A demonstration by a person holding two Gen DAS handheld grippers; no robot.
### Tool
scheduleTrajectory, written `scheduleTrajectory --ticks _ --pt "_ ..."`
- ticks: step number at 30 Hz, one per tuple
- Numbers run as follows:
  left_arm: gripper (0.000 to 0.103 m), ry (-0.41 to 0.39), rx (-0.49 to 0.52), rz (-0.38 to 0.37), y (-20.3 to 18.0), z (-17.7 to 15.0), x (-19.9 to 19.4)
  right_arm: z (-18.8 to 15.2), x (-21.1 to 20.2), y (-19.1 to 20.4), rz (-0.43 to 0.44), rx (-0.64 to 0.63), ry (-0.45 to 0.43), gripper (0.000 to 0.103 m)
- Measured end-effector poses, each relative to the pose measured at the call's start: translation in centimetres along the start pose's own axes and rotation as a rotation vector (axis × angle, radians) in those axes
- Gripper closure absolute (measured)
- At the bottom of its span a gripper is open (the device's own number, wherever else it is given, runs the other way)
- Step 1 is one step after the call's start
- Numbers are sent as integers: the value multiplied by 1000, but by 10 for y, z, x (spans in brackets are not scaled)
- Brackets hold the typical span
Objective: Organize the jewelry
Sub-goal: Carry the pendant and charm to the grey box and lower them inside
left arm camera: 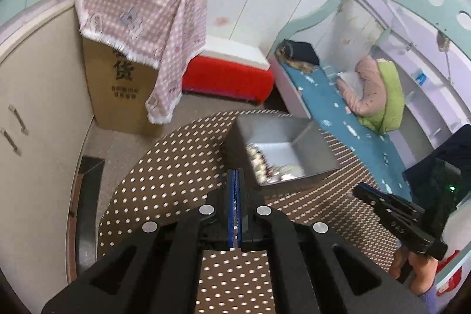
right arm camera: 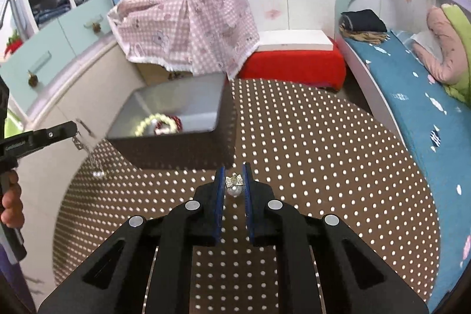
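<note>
Right wrist view: right hand-held gripper (right arm camera: 234,181) clenched on a pearl earring (right arm camera: 234,185) above the desk (right arm camera: 323,167), left hand-held gripper (right arm camera: 75,127) clamping a chain (right arm camera: 88,150); next, likely carrying both to the box (right arm camera: 176,105).

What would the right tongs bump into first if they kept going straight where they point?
Probably the dotted tabletop just short of the dark box. The right tongs, pinching a small pearl earring, tilt downward; depth is hard to judge, so they might meet the box's front wall instead.
</note>
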State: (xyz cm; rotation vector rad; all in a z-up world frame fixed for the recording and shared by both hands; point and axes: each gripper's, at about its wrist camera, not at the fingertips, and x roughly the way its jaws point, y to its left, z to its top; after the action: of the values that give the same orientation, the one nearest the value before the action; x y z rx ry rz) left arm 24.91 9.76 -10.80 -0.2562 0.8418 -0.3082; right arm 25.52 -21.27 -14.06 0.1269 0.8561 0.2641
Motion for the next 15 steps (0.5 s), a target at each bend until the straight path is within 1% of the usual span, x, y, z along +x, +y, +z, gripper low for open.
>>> scheduleTrajectory --ticks 8,15 --pt "103 -53 55 -53 -36 18 -23 23 -15 -2 54 43 -29 90" --pt "103 -69 78 -98 -61 35 -28 46 -10 -3 128 103 -19 90"
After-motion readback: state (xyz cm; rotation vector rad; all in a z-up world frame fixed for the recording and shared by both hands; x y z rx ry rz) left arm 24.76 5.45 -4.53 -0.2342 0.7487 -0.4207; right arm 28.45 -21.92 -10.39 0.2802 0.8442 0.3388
